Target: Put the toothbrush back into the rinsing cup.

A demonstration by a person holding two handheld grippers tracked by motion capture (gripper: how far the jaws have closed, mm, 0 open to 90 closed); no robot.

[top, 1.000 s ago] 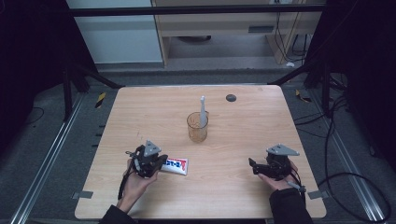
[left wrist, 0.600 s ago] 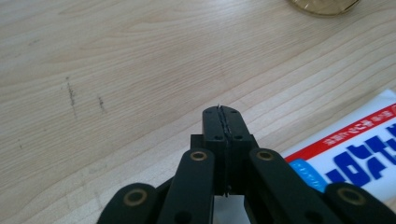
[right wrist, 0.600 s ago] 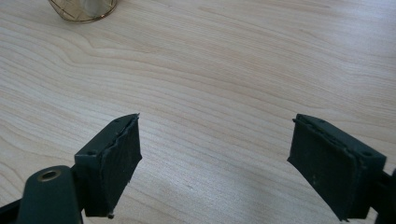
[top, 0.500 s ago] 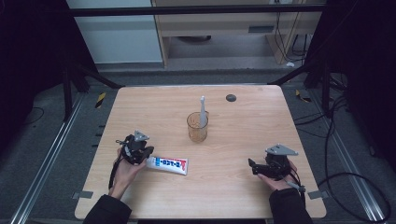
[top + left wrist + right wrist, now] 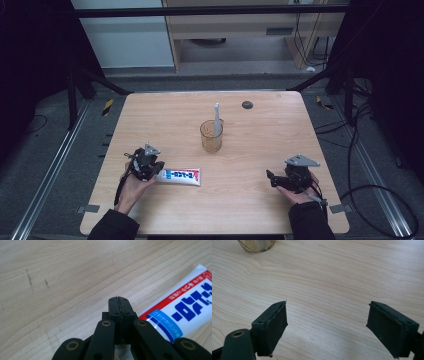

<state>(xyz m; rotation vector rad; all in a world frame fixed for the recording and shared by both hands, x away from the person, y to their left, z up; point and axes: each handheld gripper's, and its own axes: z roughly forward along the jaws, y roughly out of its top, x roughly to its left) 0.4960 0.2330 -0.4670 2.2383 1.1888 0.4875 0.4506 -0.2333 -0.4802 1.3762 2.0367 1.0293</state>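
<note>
High view: at the bench's near edge the left tool, jaws clenched on nothing, has slid back off the toothpaste tube and now sits at its left end, the tube lying flat just beside it; the right tool waits well apart, jaws spread and empty; farther back, mid-bench, stands the amber cup holding a toothbrush; the tube likely needs a fresh grasp.

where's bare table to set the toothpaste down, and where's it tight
Free: the table left of the cup, and the front middle between the toothpaste tube and the right gripper. Tight: around the left gripper, shut beside the tube.
</note>
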